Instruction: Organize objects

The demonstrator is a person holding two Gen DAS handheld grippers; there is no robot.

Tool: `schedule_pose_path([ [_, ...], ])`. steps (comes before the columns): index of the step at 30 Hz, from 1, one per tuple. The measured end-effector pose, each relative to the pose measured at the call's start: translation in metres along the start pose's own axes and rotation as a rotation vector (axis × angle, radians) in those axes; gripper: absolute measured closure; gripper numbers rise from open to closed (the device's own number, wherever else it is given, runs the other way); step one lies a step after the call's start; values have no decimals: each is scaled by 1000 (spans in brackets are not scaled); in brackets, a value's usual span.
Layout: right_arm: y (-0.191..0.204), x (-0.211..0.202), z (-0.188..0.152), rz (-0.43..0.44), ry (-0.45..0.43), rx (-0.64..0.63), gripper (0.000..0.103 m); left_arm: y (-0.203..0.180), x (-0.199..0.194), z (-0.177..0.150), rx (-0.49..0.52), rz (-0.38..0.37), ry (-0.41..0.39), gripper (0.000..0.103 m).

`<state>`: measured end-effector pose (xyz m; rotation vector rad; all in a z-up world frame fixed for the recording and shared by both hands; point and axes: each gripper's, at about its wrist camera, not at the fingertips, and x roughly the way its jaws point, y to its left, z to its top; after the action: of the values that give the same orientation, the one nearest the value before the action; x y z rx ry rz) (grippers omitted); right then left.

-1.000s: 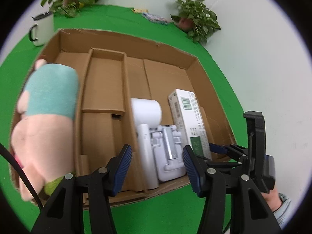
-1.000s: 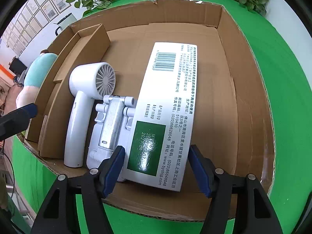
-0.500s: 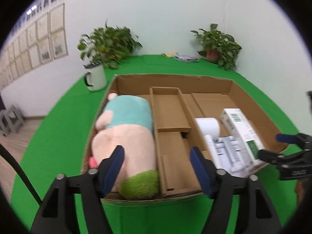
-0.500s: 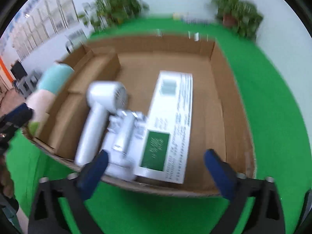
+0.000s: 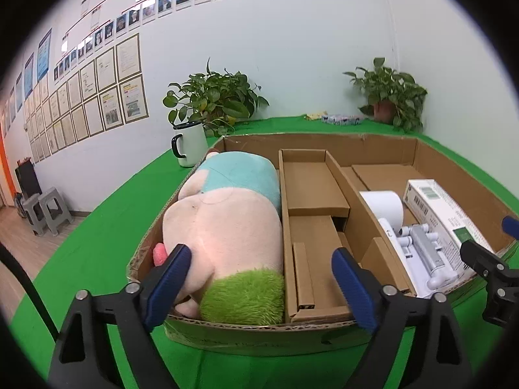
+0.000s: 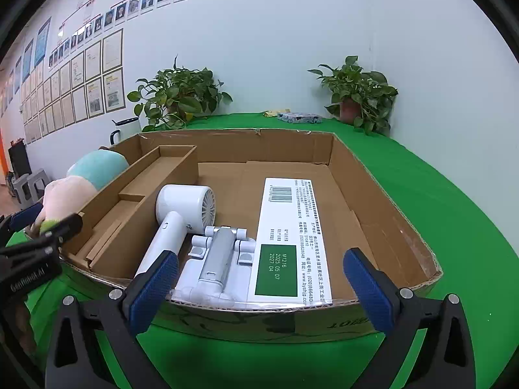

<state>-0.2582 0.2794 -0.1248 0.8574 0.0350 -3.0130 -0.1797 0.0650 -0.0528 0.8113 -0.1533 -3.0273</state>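
A shallow cardboard box (image 5: 259, 334) (image 6: 399, 201) sits on the green table. A pink and teal plush toy (image 5: 227, 217) (image 6: 78, 181) lies in its left compartment. A white hair dryer (image 6: 175, 220) (image 5: 386, 210), a white folding stand (image 6: 220, 256) (image 5: 425, 249) and a white carton with a green label (image 6: 292, 236) (image 5: 438, 204) lie in the right compartment. My left gripper (image 5: 259, 275) is open and empty in front of the box. My right gripper (image 6: 259, 285) is open and empty before the box's front edge.
A white mug (image 5: 188, 144) stands left of the box near a potted plant (image 5: 214, 97). Another potted plant (image 6: 360, 90) and a small patterned pack (image 6: 300, 117) are at the far right corner. The box's narrow middle compartment (image 5: 311, 194) holds cardboard inserts.
Both grippers have pulled back and tilted up from over the box to just outside its front edge. The right gripper's jaws have spread wider. The objects in the box have not moved.
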Motion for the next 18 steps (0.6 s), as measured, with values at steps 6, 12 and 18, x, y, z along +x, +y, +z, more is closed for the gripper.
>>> schedule_pose_path([
  [6,1,6,1,-12,11,-11,0,-1,5,-2,-20,18,27,7],
  [12,1,5,0,-14,11,-11,0,4,8,-3,-51,12,50,1],
  [18,2,5,0,-15,11,-10,0,4,8,-3,-51,12,50,1],
])
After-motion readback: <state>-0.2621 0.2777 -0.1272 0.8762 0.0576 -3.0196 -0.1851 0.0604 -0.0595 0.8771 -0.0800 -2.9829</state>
